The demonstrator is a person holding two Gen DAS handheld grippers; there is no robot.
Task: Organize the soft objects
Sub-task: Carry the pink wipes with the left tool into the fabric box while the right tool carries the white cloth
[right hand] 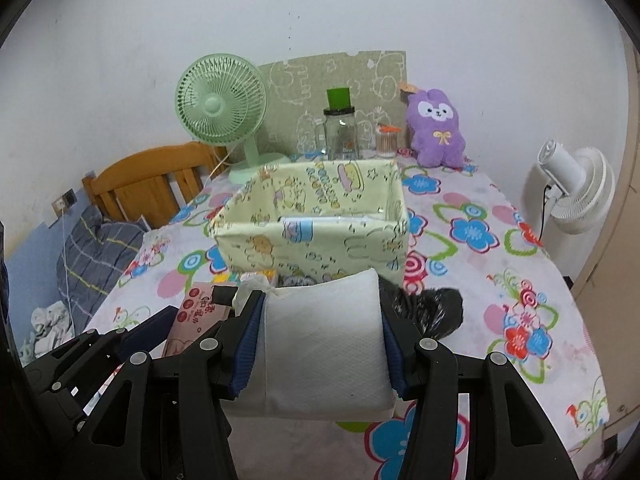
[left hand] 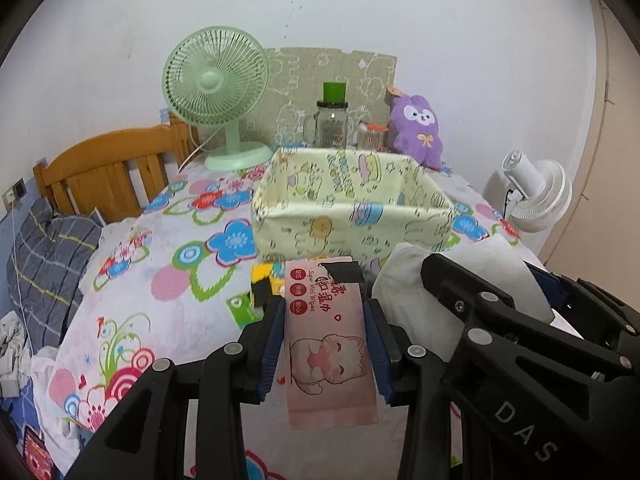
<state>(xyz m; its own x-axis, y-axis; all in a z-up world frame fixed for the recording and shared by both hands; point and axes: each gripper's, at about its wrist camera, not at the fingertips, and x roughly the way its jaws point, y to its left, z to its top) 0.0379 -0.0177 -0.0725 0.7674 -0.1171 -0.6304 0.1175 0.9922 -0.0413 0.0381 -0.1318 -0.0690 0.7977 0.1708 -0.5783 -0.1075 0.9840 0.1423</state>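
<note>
My left gripper (left hand: pixel 325 338) is shut on a pink pack of wet wipes (left hand: pixel 330 344) with a cartoon cat, held above the flowered table. My right gripper (right hand: pixel 322 334) is shut on a white pack of soft tissue (right hand: pixel 322 340), its blue pads pressing both sides. That tissue pack (left hand: pixel 416 292) and the right gripper's black arm show at the right of the left wrist view. The wipes pack (right hand: pixel 196 312) shows at the lower left of the right wrist view. A pale yellow fabric basket (left hand: pixel 352 208) (right hand: pixel 316 220) with cartoon print stands just beyond both grippers.
A yellow and black sponge (left hand: pixel 264 280) and a black plastic bag (right hand: pixel 430 310) lie near the basket's front. At the back stand a green fan (left hand: pixel 218 92), a glass jar with green lid (right hand: pixel 340 128) and a purple plush rabbit (right hand: pixel 436 128). A white fan (right hand: pixel 576 188) is right of the table.
</note>
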